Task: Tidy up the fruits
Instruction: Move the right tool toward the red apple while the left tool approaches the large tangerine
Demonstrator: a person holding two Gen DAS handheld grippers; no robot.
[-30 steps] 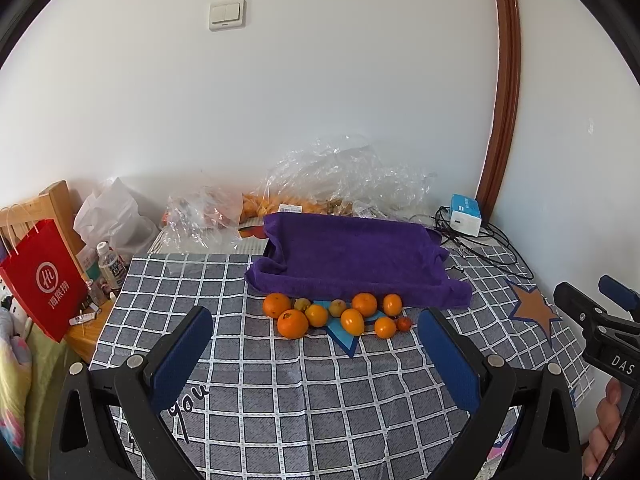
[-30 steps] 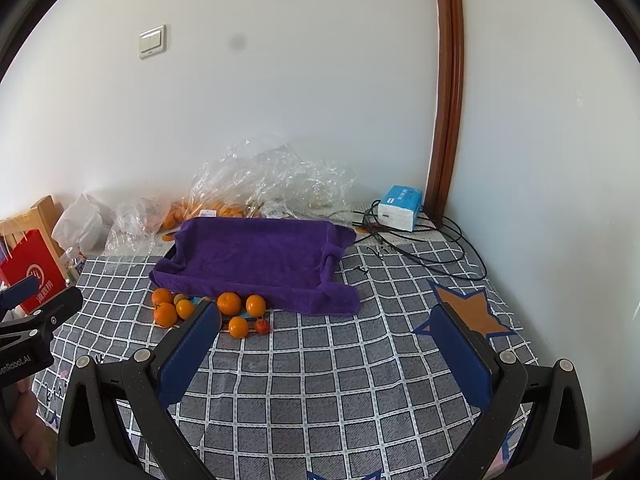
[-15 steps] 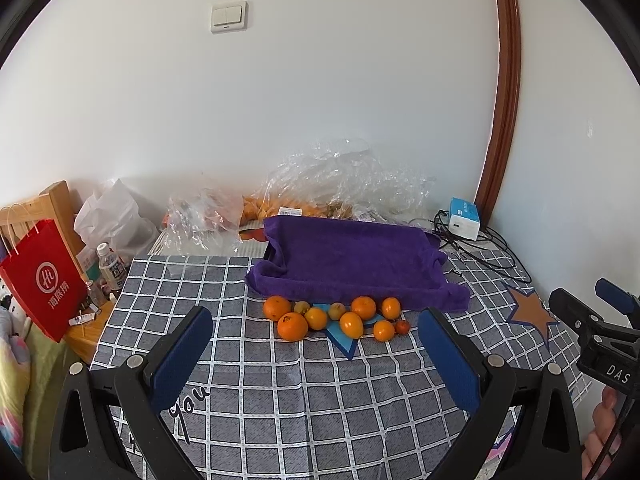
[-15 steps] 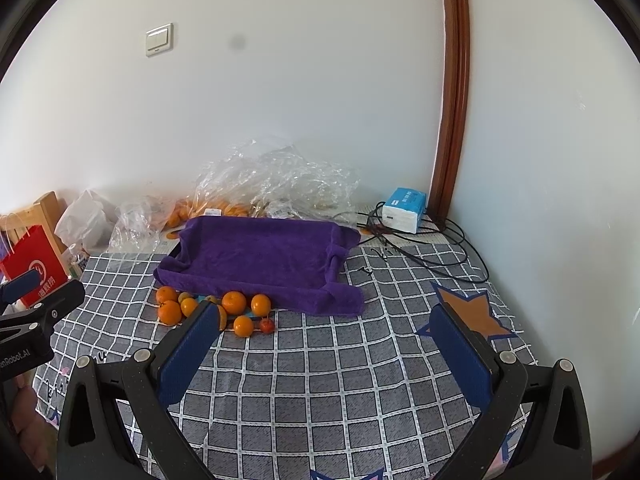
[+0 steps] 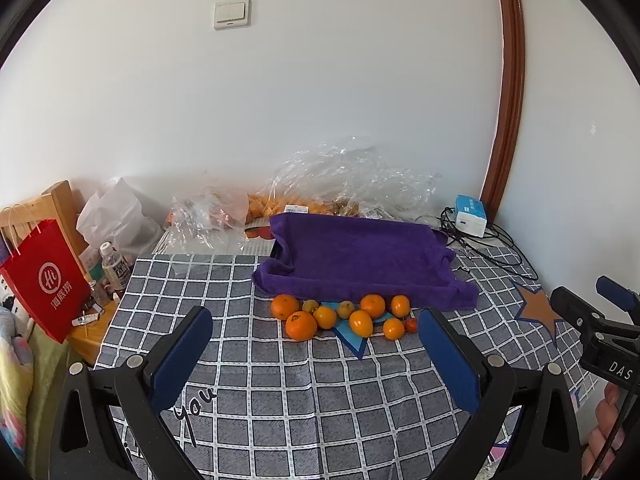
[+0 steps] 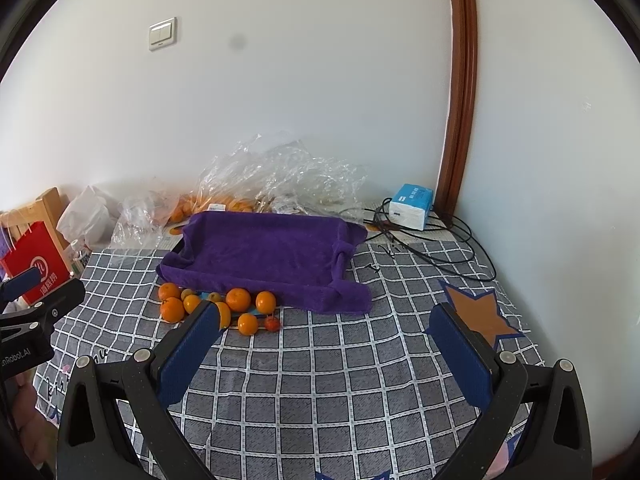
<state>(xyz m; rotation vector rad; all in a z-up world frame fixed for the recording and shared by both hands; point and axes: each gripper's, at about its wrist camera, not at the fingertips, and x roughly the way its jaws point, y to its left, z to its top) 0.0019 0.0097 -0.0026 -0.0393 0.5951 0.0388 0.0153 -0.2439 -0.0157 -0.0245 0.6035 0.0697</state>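
On the checked cloth [image 5: 280, 392], round glossy oranges [image 5: 372, 305] beside plush purple towel [image 5: 360, 256], perhaps tray-draped, both grippers [image 5: 316, 344] [image 6: 326, 344] spread wide, empty.

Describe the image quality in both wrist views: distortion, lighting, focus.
Left wrist view: strong fisheye bending curves the door frame, with black vignette corners; soft, even daylight; the oranges are sharp. Right wrist view: the same curvature; a dark smudge sits over the white wall, lens or wall mark unclear; the purple towel looks crisp, without glare.
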